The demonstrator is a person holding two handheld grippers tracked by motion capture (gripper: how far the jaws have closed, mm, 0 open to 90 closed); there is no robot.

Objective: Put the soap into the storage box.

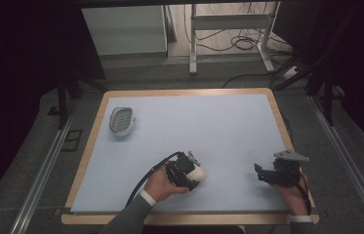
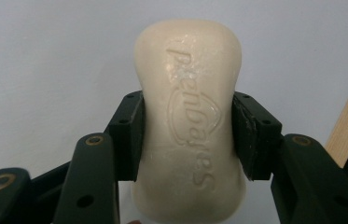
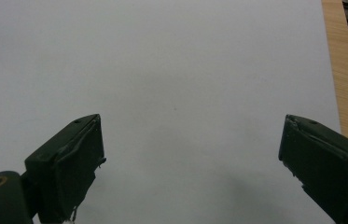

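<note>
A cream bar of soap (image 2: 188,116) with embossed lettering lies lengthwise between my left gripper's (image 2: 186,135) black pads, which press on both its long sides. From above, the left gripper (image 1: 192,174) sits near the table's front middle with the soap (image 1: 199,172) poking out to its right. Farther right, near the front corner, my right gripper (image 1: 259,173) is held by the other hand. Its jaws (image 3: 190,163) stand wide apart over bare mat with nothing between them. A white soap dish (image 1: 121,120) with a ribbed inside rests at the table's far left.
The table (image 1: 189,97) has a pale blue mat and a wooden rim, whose edge (image 3: 344,70) runs close by the right gripper. A white metal frame (image 1: 231,29) and loose cables stand on the floor beyond the far edge.
</note>
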